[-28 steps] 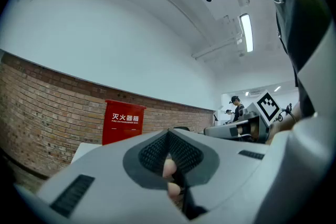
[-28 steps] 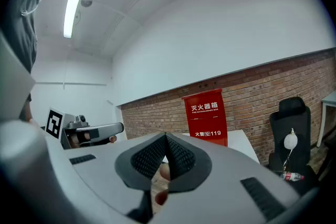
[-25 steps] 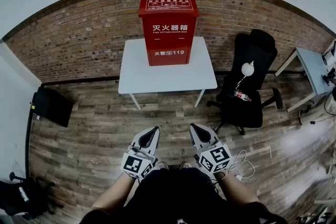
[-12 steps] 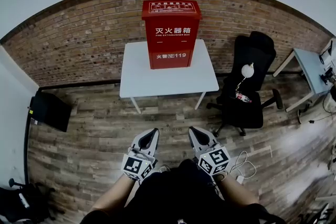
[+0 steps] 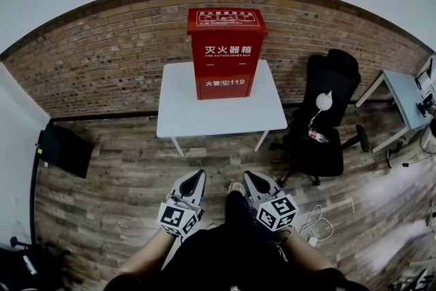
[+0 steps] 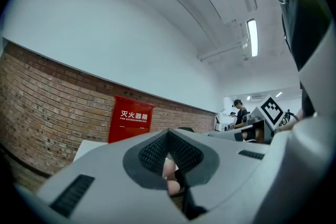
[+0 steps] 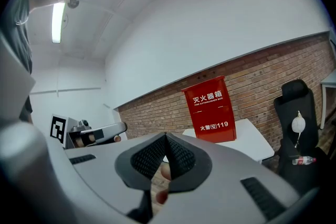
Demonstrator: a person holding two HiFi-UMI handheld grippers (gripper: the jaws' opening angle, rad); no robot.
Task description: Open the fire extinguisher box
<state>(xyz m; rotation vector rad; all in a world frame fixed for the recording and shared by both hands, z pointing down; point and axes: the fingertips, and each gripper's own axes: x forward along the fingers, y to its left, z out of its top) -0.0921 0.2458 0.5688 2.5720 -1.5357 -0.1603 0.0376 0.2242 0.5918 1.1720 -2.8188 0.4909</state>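
A red fire extinguisher box [image 5: 225, 53] stands upright with its lid down on a white table [image 5: 184, 114] against a brick wall. It also shows far off in the left gripper view as the same box [image 6: 129, 125], and in the right gripper view as the box [image 7: 210, 109]. My left gripper [image 5: 198, 175] and right gripper [image 5: 250, 176] hang side by side low over the wooden floor, well short of the table. Both are shut with nothing between their jaws.
A black office chair [image 5: 325, 118] with a lamp and a bottle on it stands right of the table. A light desk [image 5: 409, 93] is at far right, a black case [image 5: 65, 147] at far left. Cables [image 5: 315, 218] lie on the floor near my right side.
The box and table have shifted lower and nearer in the head view as I walk toward them. Both grippers stay shut and keep their place near my body.
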